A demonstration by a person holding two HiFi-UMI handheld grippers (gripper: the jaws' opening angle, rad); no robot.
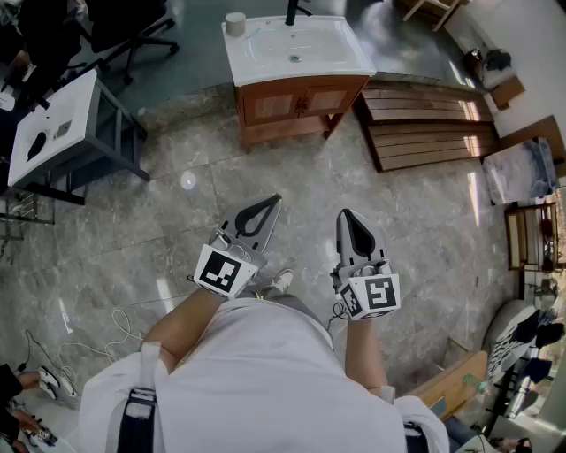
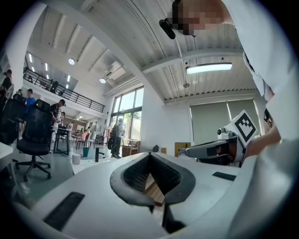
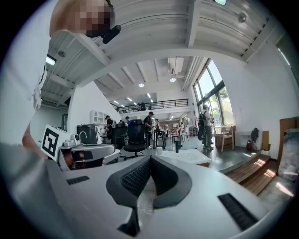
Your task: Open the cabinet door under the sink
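The sink cabinet (image 1: 296, 103) stands at the far side of the marble floor, a wooden vanity with two closed doors under a white basin (image 1: 296, 49) that carries a black tap (image 1: 291, 11) and a white cup (image 1: 235, 23). My left gripper (image 1: 276, 200) and right gripper (image 1: 345, 215) are held side by side in front of my body, well short of the cabinet, both pointing towards it. Both are shut with nothing between the jaws. The right gripper view shows its gripper (image 3: 150, 158) with the basin (image 3: 187, 156) beyond it. The left gripper (image 2: 150, 155) also shows in its own view.
A white table (image 1: 57, 124) on a dark frame and an office chair (image 1: 133, 35) stand at the left. Wooden platform steps (image 1: 424, 124) lie right of the cabinet. Cables (image 1: 88, 336) trail on the floor at lower left. People stand in the distance.
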